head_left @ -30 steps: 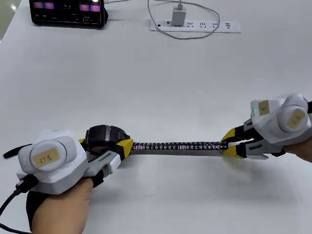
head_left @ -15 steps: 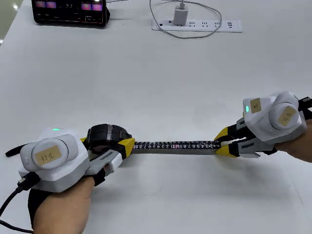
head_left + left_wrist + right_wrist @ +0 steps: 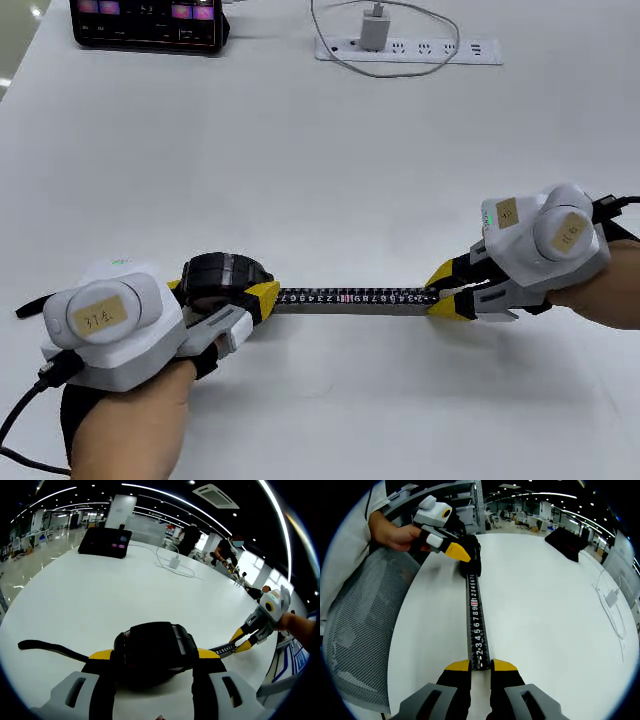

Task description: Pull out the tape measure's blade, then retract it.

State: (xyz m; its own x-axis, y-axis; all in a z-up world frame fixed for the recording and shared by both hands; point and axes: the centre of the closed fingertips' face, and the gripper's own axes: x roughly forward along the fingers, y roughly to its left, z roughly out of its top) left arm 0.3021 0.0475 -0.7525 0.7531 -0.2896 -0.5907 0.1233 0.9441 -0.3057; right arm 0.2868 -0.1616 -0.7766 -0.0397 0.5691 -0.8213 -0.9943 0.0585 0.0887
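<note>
tape measure case (image 3: 222, 283), clamped in the left gripper (image 3: 155, 656) at 8 o'clock on the counter (image 3: 300, 150) so it cannot slide; blade (image 3: 350, 298) lies extended toward 3 o'clock, its tip pinched in the closed right gripper (image 3: 443, 292), likely to restrain the spring for a controlled return.

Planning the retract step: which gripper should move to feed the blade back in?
Probably right. The right gripper pinches the tip of the blade and can travel toward the case; the left gripper clamps the case, steadying it.

The hook end of the blade (image 3: 350, 298) is hidden inside the right claw (image 3: 438, 293).
</note>
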